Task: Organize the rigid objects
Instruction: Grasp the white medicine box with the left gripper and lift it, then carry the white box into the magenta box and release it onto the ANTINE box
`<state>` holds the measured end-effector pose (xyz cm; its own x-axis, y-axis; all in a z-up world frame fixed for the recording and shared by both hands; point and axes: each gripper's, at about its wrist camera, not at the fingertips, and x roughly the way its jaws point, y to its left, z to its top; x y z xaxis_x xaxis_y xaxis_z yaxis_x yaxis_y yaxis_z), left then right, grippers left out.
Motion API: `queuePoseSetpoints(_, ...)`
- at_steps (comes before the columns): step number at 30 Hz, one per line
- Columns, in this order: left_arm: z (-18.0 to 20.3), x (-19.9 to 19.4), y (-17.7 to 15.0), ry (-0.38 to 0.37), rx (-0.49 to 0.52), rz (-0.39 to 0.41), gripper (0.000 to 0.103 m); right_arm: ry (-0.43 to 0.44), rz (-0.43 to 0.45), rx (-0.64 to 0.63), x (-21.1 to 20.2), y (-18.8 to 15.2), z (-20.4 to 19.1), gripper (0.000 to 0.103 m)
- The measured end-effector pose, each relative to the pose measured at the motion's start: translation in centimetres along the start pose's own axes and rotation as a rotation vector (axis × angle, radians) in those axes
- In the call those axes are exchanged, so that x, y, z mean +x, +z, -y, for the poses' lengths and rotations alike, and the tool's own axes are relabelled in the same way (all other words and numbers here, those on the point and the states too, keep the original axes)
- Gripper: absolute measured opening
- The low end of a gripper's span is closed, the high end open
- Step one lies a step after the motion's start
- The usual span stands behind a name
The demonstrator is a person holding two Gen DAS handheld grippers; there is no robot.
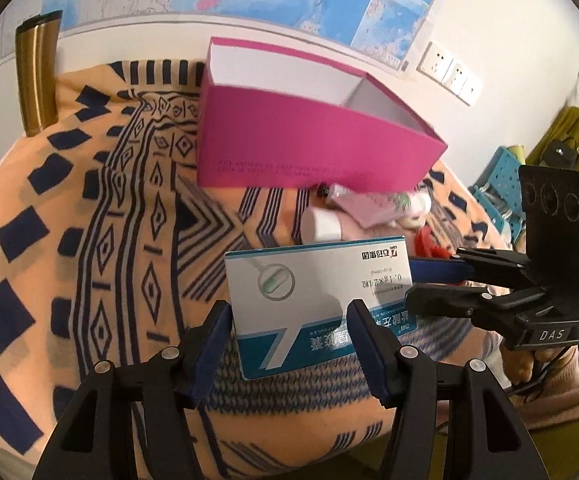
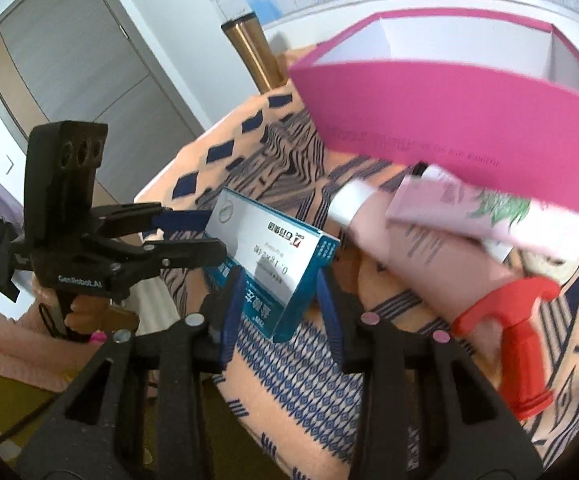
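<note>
The left gripper (image 1: 289,320) is clamped on the medicine box (image 1: 313,292), its two blue pads pressing the box's opposite faces near the lower end, so the box stands up off the cloth with the printed front facing the camera. The right gripper (image 2: 279,294) comes in from the side and closes on the same box at its far end; in the left wrist view its blue pad lies against the box's right edge, and in its own view both pads sit against the box. Two grips at once suggest a handover from one hand to the other, or a steadying hold so the box can be turned before it goes away.

Just beyond the box stands the pink carton (image 1: 309,136), open at the top with white inner walls, likely the place where things are being gathered. At its foot, on the patterned blanket (image 1: 101,216), lie a pale pink tube (image 2: 469,216), a white-capped bottle (image 1: 321,224) and a red spray bottle (image 2: 517,344), still outside the carton. A gold flask (image 1: 35,80) stands at the back by the wall, well apart.
</note>
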<state>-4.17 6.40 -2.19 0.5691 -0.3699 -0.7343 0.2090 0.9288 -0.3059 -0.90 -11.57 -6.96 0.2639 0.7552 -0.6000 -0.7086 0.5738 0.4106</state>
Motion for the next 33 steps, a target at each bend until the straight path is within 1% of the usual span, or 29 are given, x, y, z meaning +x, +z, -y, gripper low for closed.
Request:
queuePoseSetpoints(8, 0.7, -0.7, 3.3, -0.011, 0.013, 0.059, 0.060, -0.037, 0.067, -0.016, -1.6, 2.4, 0.4, 0.040)
queuePoseSetpoints(16, 1.4, -0.9, 6.4, 0.003, 0.034, 0.113, 0.060, -0.057, 0.130, -0.018, -3.0, 4.6, 1.3, 0.040)
queuePoseSetpoints(33, 2.3, -0.7, 11.4, 0.021, 0.075, 0.162, 0.059, -0.059, 0.217, -0.003, -5.0, 8.8, 3.0, 0.040)
